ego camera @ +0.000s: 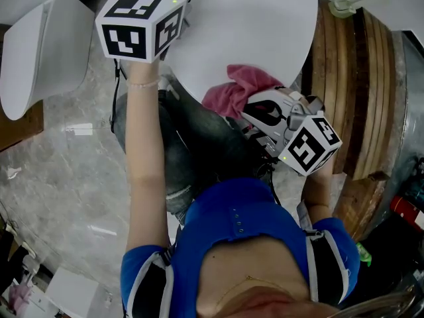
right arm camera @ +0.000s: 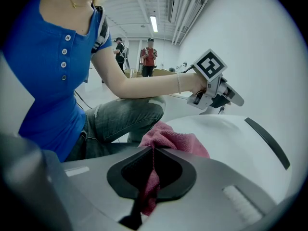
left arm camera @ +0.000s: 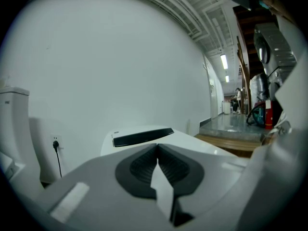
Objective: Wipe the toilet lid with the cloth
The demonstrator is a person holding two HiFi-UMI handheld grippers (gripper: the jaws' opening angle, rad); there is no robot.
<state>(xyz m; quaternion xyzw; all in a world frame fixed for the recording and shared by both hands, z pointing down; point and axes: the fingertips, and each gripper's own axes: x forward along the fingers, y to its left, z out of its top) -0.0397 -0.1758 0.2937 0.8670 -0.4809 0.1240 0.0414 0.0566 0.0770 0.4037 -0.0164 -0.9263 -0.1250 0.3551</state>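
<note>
Pinching a crumpled pink terry cloth (right arm camera: 169, 139), the right gripper (right arm camera: 153, 150) trails it forward from its closed jaws onto the near edge of the glossy white toilet lid (right arm camera: 231, 143). The left gripper (left arm camera: 157, 149) has its jaws pressed together, empty.

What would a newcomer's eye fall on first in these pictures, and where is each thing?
The pink cloth, bunched on the edge of the white toilet lid nearest the person, stands out most; the right claw is shut on it. The left claw, shut and empty, is held at the lid's opposite edge.
</note>
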